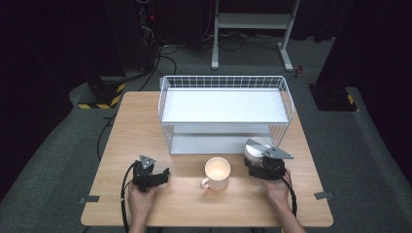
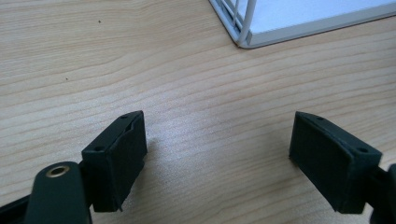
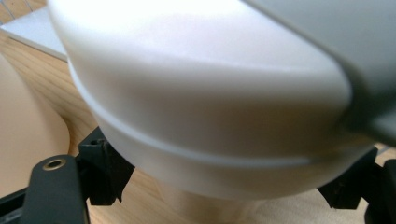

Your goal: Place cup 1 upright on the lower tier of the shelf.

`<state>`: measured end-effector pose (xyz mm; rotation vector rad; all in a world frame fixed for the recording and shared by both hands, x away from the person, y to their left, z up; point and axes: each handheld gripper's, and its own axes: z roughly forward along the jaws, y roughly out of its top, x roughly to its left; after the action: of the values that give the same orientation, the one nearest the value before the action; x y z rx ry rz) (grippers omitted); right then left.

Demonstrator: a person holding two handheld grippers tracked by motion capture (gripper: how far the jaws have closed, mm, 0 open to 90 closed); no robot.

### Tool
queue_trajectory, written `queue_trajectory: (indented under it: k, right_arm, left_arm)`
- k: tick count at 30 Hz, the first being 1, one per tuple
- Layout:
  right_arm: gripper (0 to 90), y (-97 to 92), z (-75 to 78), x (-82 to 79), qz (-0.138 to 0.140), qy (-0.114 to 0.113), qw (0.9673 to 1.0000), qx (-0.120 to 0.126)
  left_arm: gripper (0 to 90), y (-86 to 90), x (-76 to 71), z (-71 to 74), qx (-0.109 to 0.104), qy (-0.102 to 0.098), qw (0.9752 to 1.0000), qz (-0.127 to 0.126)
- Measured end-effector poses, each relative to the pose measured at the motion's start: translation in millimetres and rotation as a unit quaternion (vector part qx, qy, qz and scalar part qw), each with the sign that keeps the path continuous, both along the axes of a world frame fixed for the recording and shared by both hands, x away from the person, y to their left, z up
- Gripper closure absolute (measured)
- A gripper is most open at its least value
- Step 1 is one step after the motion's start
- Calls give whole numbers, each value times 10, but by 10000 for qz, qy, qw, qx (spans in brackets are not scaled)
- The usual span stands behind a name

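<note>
White container (image 3: 205, 107) between tool (image 3: 224, 196) jaws

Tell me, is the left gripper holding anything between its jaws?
No, the left gripper has its jaws wide apart over the bare wooden table.

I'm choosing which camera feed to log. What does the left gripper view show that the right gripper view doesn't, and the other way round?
Left gripper view alone: the left gripper with its jaws wide apart over bare wood, nothing between them, and a corner of the white wire rack.

Right gripper view alone: a white rounded object close up between the right gripper's jaws, and the cream mug's side at the left edge.

Both: the wooden table and black jaws rising from the bottom.
</note>
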<state>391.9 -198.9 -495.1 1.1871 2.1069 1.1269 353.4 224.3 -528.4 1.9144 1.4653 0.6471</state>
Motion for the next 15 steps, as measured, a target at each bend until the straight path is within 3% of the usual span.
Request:
queue_trajectory:
  k: [7, 15]
  right_arm:
    - [191, 32, 50, 92, -25, 52, 9999, 113]
    - [190, 92, 101, 203, -24, 4, 10000, 11]
  left_arm:
    - [192, -2, -1, -1, -11, -10, 10000, 15]
    - [193, -2, -1, -2, -14, -15, 10000, 21]
